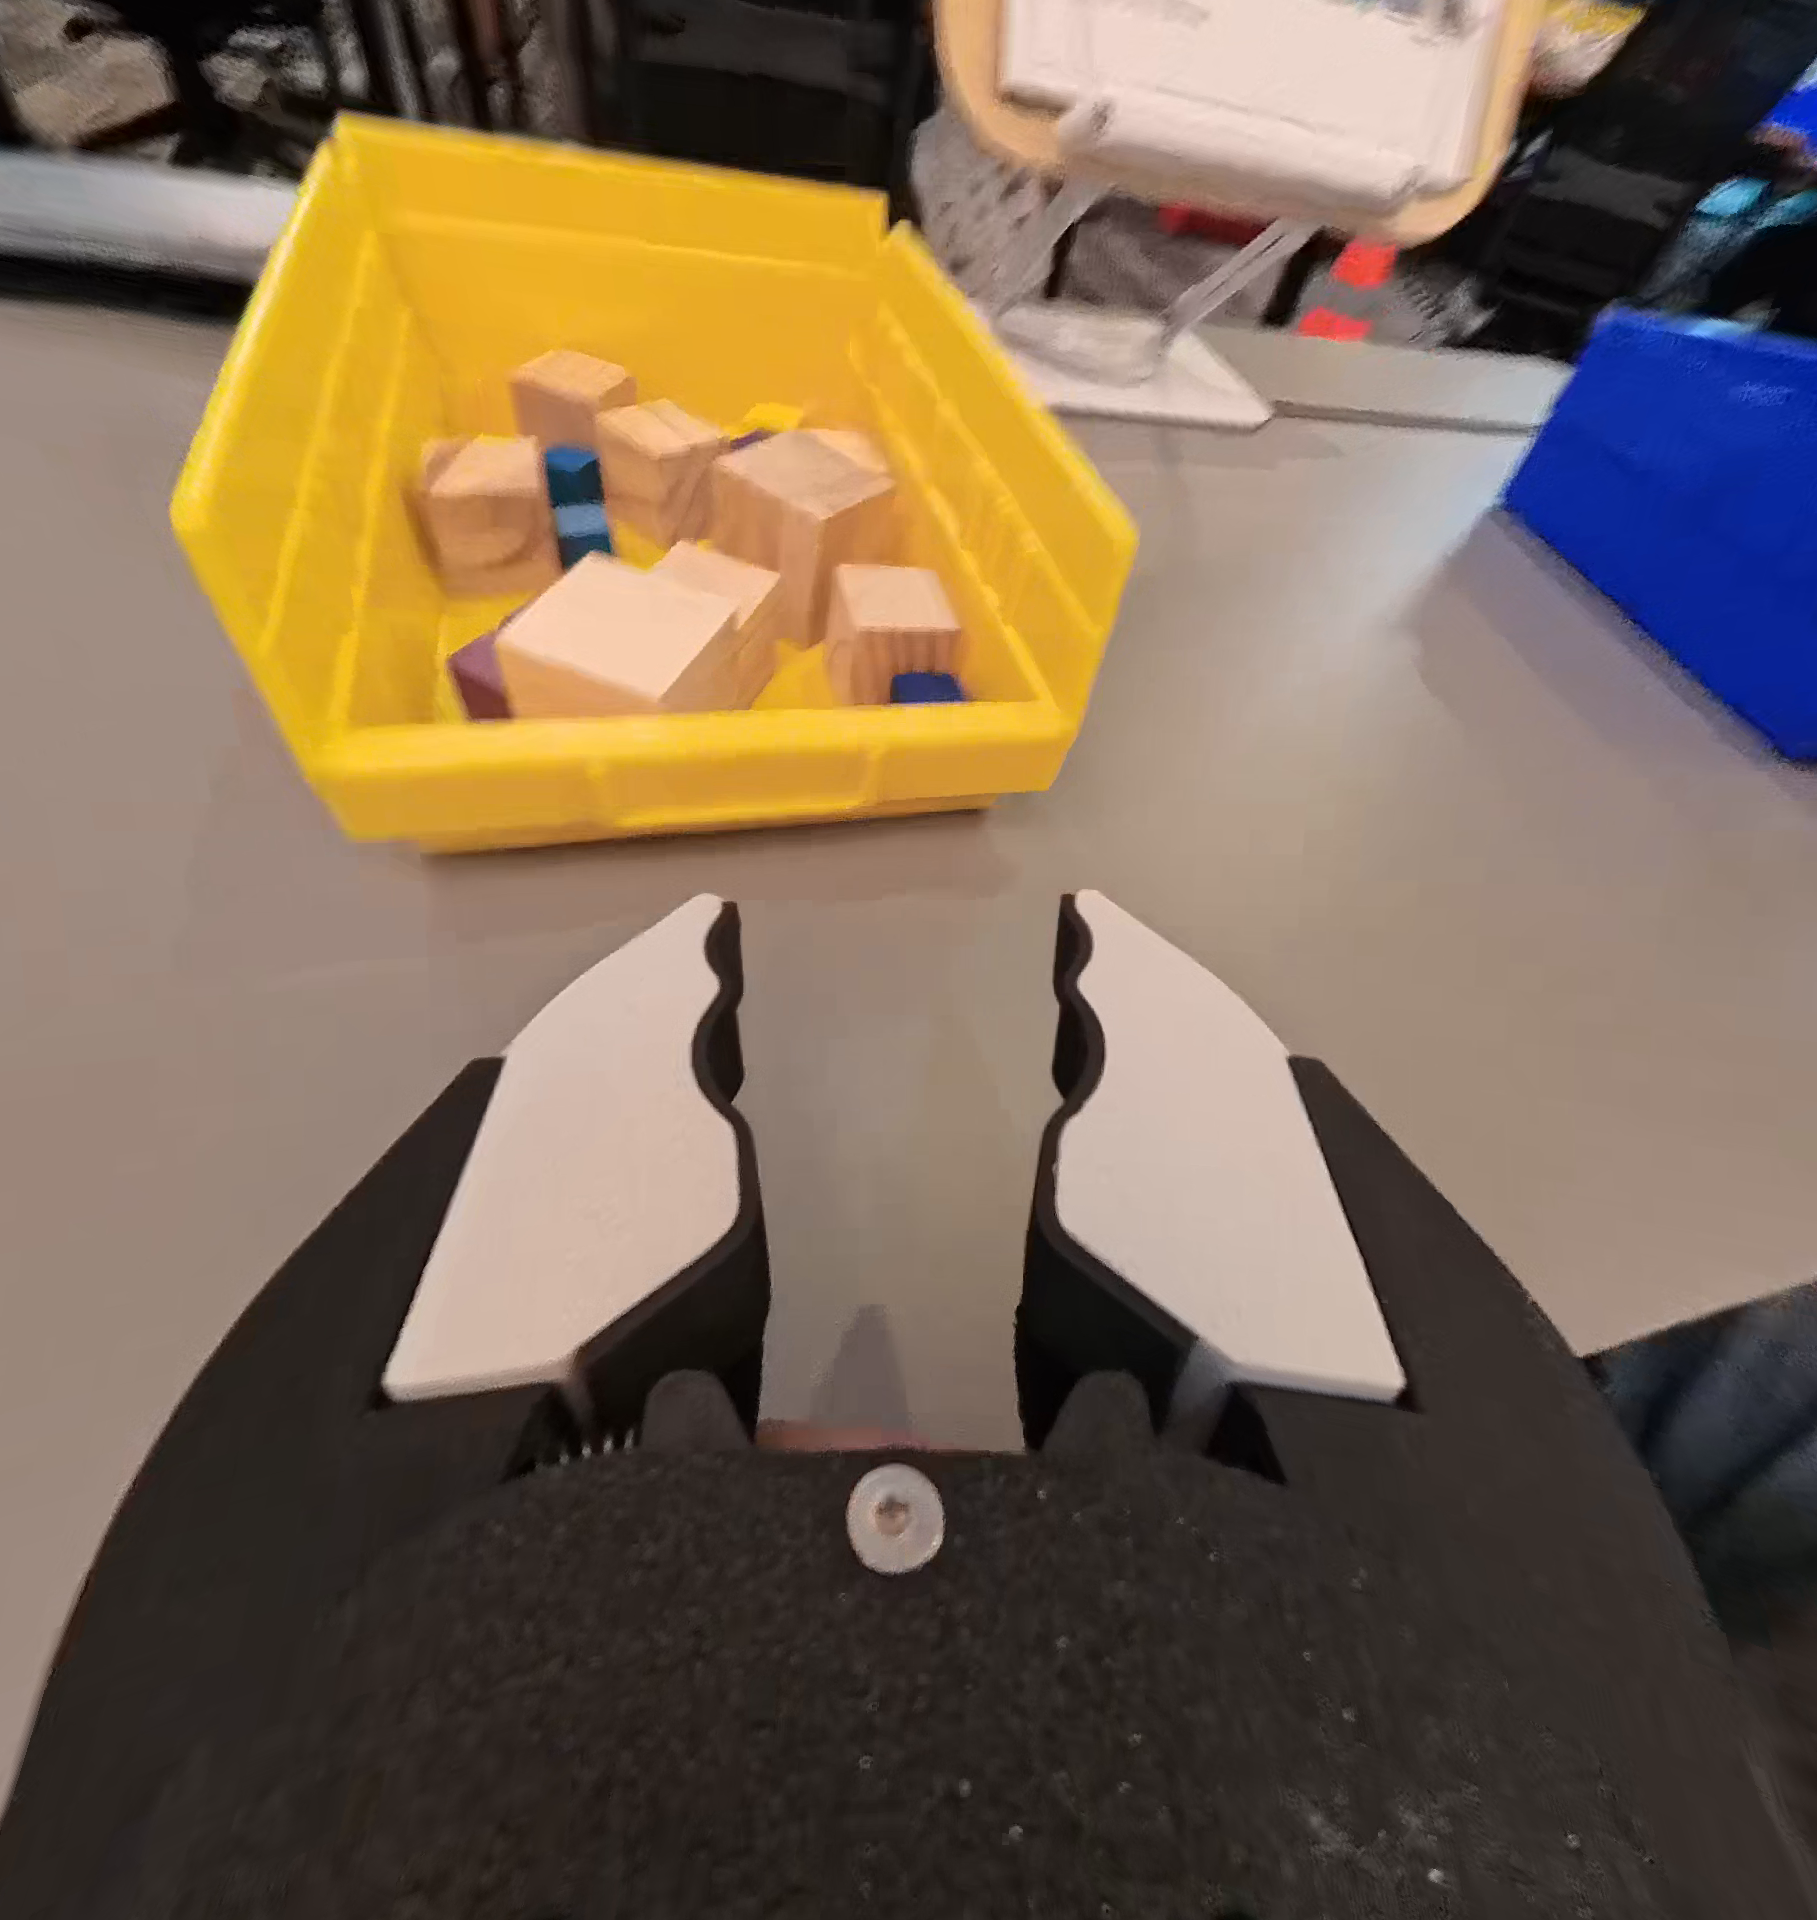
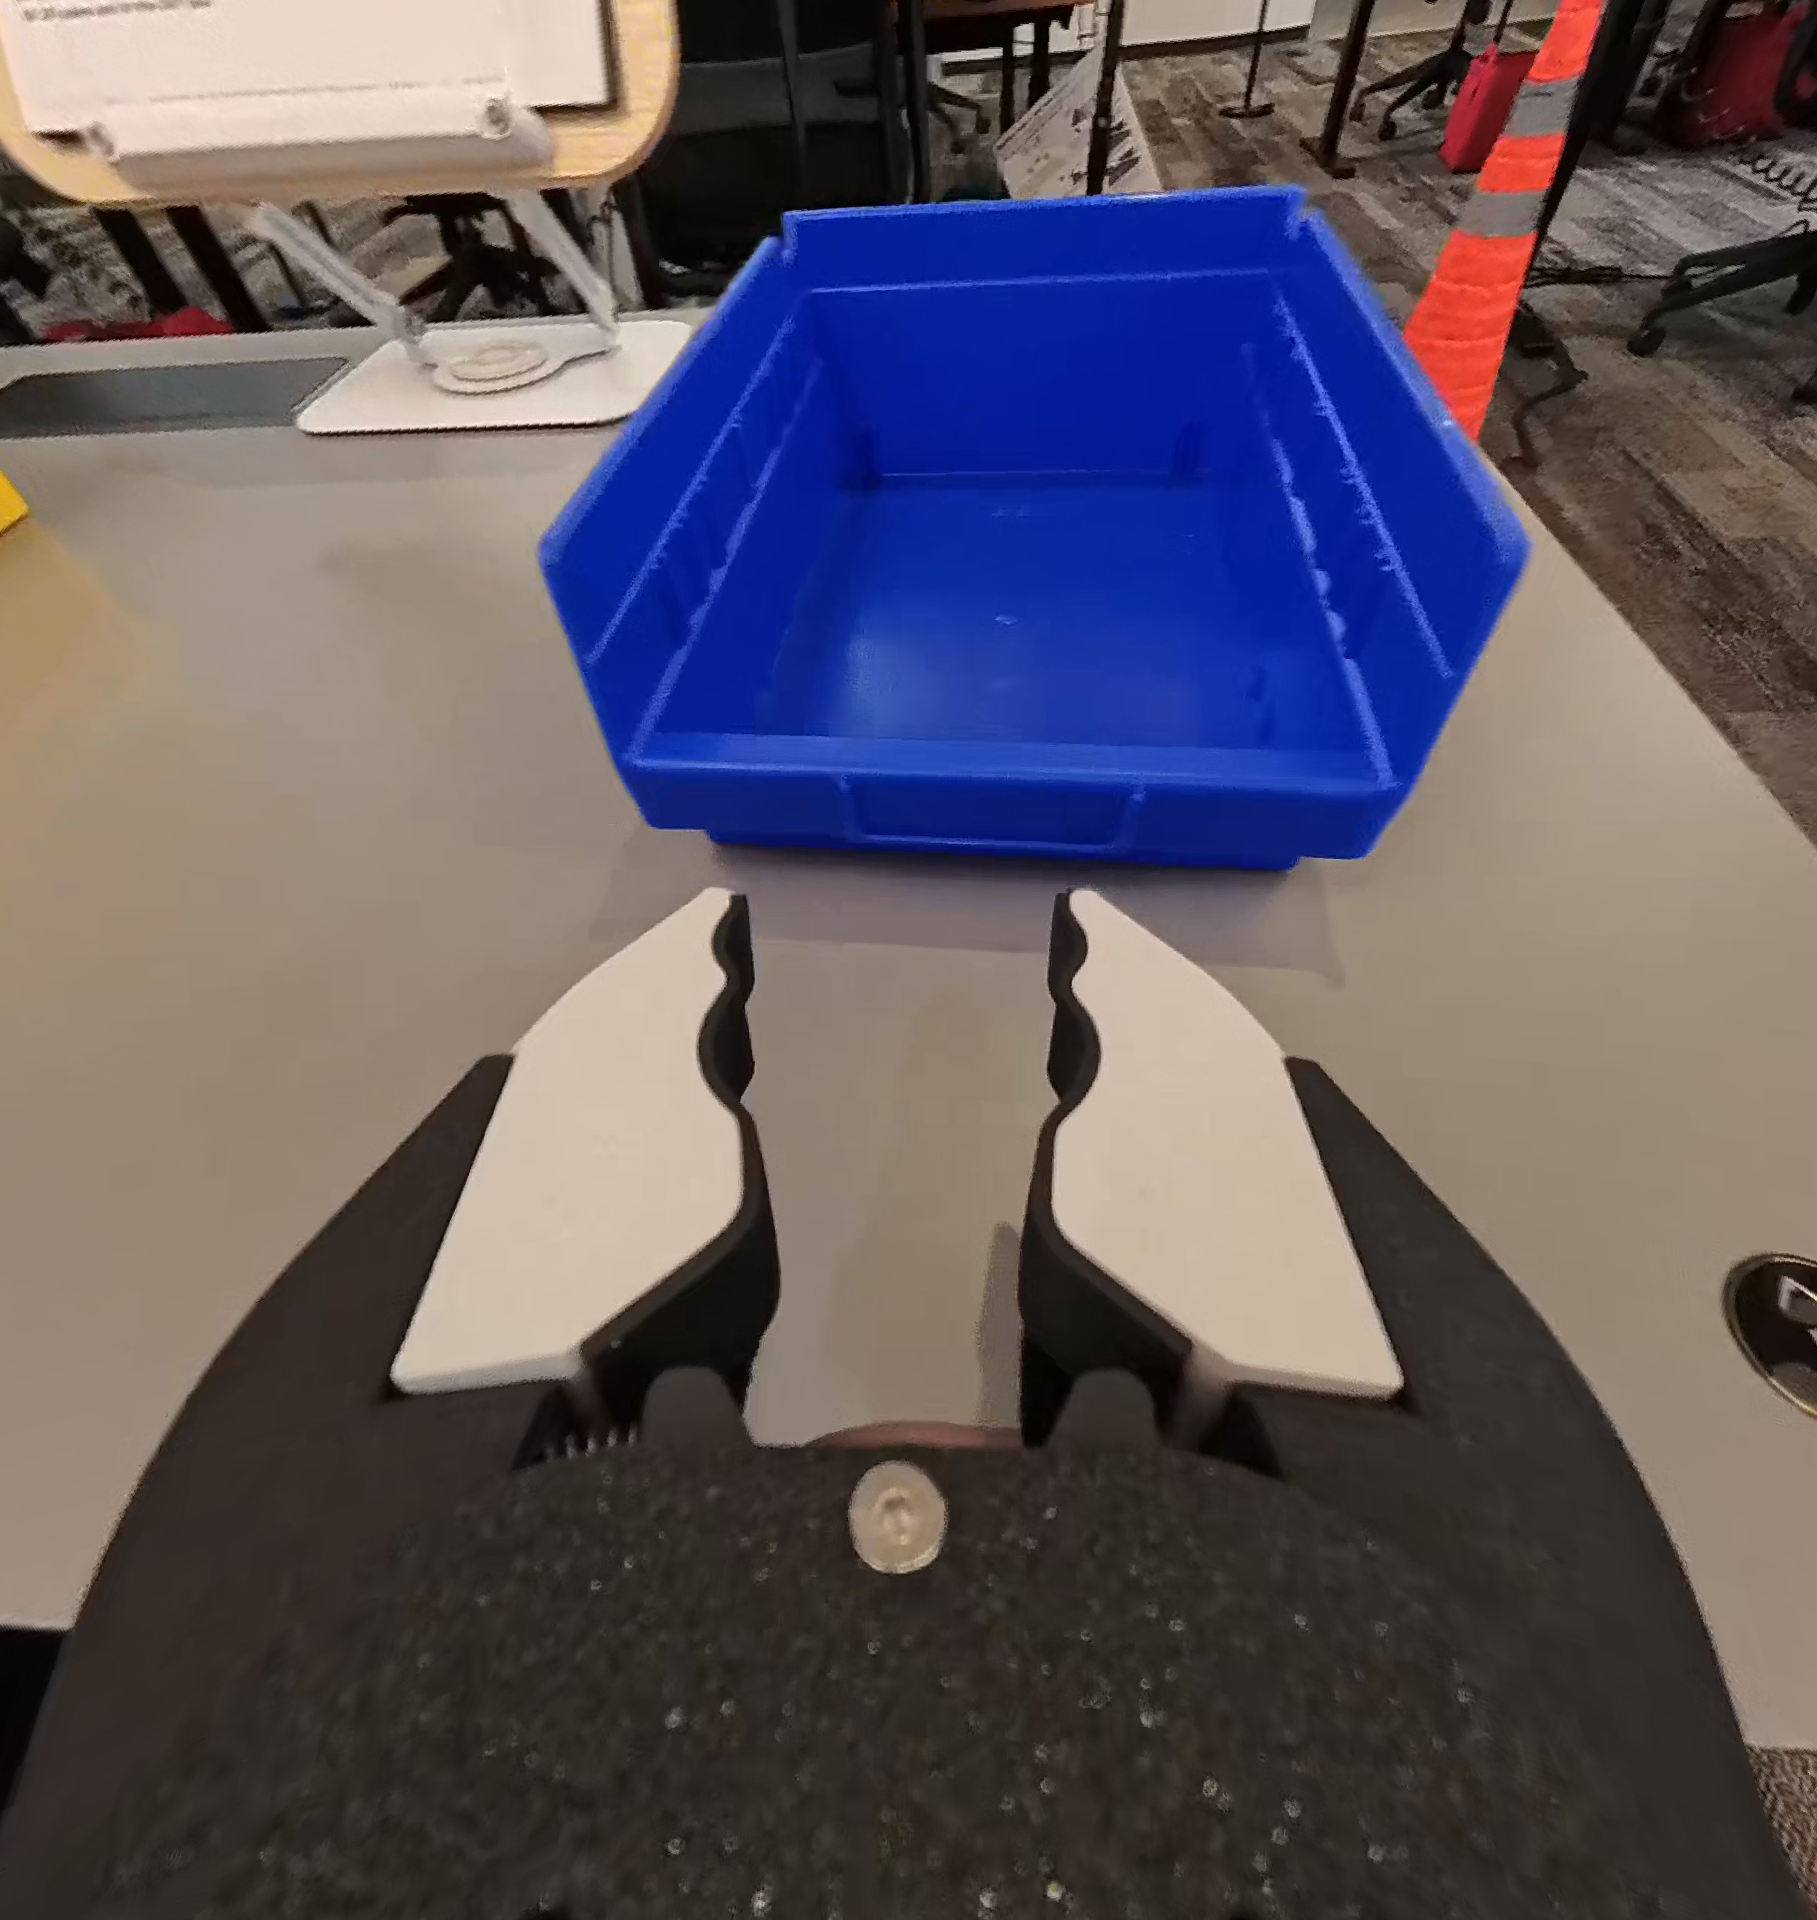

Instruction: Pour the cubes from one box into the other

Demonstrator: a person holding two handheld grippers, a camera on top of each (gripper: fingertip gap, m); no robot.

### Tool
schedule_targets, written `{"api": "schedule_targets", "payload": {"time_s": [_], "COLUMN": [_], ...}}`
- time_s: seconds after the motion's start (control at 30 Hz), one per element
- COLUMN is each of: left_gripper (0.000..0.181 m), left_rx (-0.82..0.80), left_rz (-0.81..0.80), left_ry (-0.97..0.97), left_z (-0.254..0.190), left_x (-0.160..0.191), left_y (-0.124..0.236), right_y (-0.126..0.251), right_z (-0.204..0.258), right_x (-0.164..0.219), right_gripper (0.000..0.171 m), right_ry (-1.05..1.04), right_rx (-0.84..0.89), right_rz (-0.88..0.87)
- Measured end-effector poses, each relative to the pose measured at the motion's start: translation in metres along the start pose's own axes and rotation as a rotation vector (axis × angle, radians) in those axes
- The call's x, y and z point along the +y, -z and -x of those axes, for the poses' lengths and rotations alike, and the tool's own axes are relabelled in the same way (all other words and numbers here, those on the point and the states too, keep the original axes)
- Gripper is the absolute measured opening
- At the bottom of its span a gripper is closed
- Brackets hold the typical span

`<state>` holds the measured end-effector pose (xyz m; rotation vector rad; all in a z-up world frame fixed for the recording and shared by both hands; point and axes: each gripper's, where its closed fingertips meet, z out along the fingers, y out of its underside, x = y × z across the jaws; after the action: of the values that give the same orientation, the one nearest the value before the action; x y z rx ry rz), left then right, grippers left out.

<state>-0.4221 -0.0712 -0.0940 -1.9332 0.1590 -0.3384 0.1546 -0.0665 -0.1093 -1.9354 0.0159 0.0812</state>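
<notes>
My left tool [image 1: 896,914] hangs over the grey counter [image 1: 1299,935], fingers apart, gripping nothing, just short of the yellow box [image 1: 613,774]. Wooden cubes [image 1: 623,644] plus a few small blue and purple ones are piled inside it. My right tool [image 2: 899,914] is also spread and holding nothing, just short of the blue box [image 2: 997,816], which sits flat on the counter, no cubes inside. A stand [image 2: 488,374] holding a board is behind both boxes.
</notes>
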Motion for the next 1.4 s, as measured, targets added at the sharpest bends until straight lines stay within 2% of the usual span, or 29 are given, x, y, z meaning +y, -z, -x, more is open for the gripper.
{"api": "schedule_targets", "payload": {"time_s": [0.1,0.2,0.3,0.37,0.43,0.53,0.6,0.67,0.73,0.83,0.97,1.1,1.2,1.23,1.27,1.33,1.4], "left_gripper": [0.057,0.057,0.066,0.058,0.054,0.058,0.047,0.036,0.008,0.006,0.007,0.008,0.007,0.006,0.006,0.006,0.006], "left_rx": [0.045,-0.016,-0.126,-0.234,-0.201,-0.129,-0.117,-0.093,-0.011,-0.040,-0.065,-0.051,-0.037,-0.038,-0.038,-0.039,-0.027], "left_rz": [-0.045,-0.017,0.252,0.367,0.498,0.771,0.830,0.847,0.815,0.837,0.869,0.872,0.929,0.908,0.911,0.918,0.941], "left_ry": [-0.015,-0.046,-0.105,-0.064,0.050,0.154,0.136,0.123,0.128,0.050,-0.022,-0.001,-0.005,0.007,0.010,-0.005,-0.006], "left_z": [-0.002,0.030,0.086,0.129,0.151,0.164,0.169,0.170,0.158,0.159,0.160,0.160,0.162,0.163,0.164,0.166,0.167], "left_x": [-0.037,-0.073,-0.082,-0.094,-0.091,-0.058,-0.047,-0.040,-0.041,-0.040,-0.039,-0.033,-0.015,-0.018,-0.018,-0.019,-0.019], "left_y": [0.008,-0.001,-0.033,-0.058,-0.087,-0.111,-0.119,-0.123,-0.125,-0.124,-0.125,-0.127,-0.134,-0.136,-0.137,-0.138,-0.137], "right_y": [0.001,-0.004,-0.015,-0.026,-0.040,-0.067,-0.089,-0.118,-0.155,-0.210,-0.294,-0.359,-0.383,-0.384,-0.385,-0.380,-0.376], "right_z": [0.022,0.054,0.093,0.123,0.157,0.215,0.261,0.303,0.348,0.430,0.506,0.526,0.528,0.531,0.531,0.528,0.524], "right_x": [-0.002,-0.007,-0.013,-0.019,-0.028,-0.046,-0.063,-0.087,-0.114,-0.138,-0.141,-0.117,-0.096,-0.093,-0.088,-0.074,-0.069], "right_gripper": [0.055,0.055,0.056,0.056,0.056,0.058,0.065,0.064,0.062,0.055,0.056,0.054,0.053,0.028,0.026,0.009,0.004], "right_ry": [0.038,0.088,0.164,0.201,0.231,0.304,0.356,0.432,0.533,0.686,1.015,1.156,1.208,1.193,1.199,1.185,1.155], "right_rx": [-0.038,-0.099,-0.168,-0.224,-0.291,-0.425,-0.545,-0.617,-0.664,-0.784,-0.786,-0.751,-0.748,-0.779,-0.796,-0.835,-0.848], "right_rz": [0.010,0.012,0.027,0.041,0.058,0.114,0.159,0.200,0.230,0.329,0.474,0.711,0.819,0.832,0.851,0.912,0.963]}}
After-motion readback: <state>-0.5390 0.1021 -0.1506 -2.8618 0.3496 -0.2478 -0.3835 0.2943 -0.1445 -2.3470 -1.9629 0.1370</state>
